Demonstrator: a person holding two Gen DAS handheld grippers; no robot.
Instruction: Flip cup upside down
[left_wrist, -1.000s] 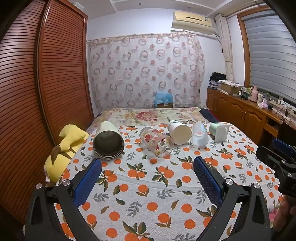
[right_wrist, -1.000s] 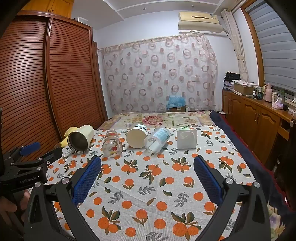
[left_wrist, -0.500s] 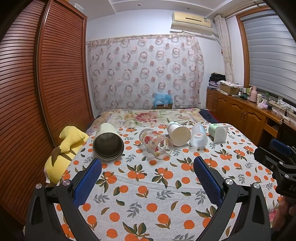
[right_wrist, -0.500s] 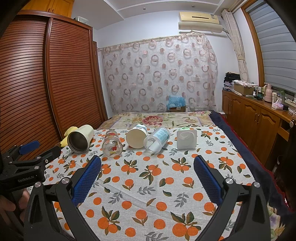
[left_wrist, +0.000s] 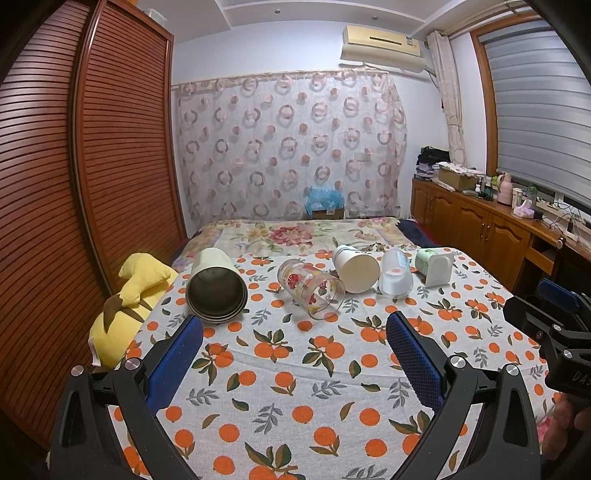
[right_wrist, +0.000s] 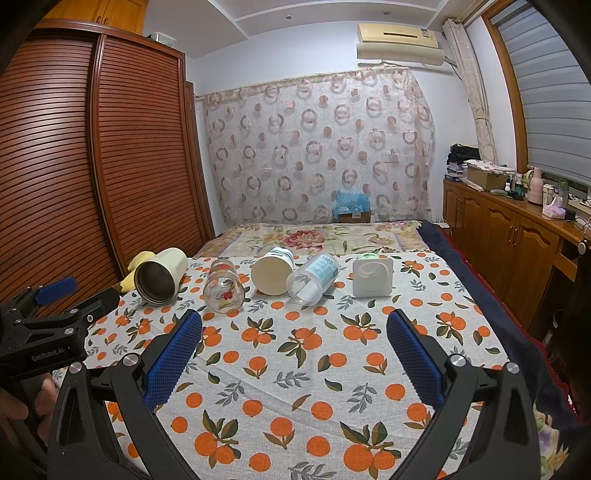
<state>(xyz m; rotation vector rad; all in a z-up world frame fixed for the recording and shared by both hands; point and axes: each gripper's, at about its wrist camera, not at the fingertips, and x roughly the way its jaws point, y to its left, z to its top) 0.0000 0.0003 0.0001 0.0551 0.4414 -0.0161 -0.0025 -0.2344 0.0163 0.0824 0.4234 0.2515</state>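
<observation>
Both of our grippers hang wide open and empty above the bed (right_wrist: 295, 387), the left gripper (left_wrist: 295, 354) and the right gripper (right_wrist: 295, 347) each well short of the row of cups lying on their sides on the orange-print cloth.

Over the last second very little has changed. In the left wrist view the row has slid slightly toward the lower part of the frame and shrunk a touch, so we read our left gripper as having tipped up or eased back a little; the right wrist view looks the same as before. No cup has been touched, so the task has not yet started.

Ahead and to the left of our left gripper lies the cream tumbler (left_wrist: 216, 286), its dark mouth facing us. Straight ahead is the printed glass (left_wrist: 312, 288), mouth toward us. Ahead and slightly right are the white paper cup (left_wrist: 356, 267) and, touching it, the clear plastic cup (left_wrist: 396, 273); furthest right sits the square white cup (left_wrist: 434, 266).

We cannot tell which cup is meant first. The printed glass sits nearest the left gripper's line.
</observation>
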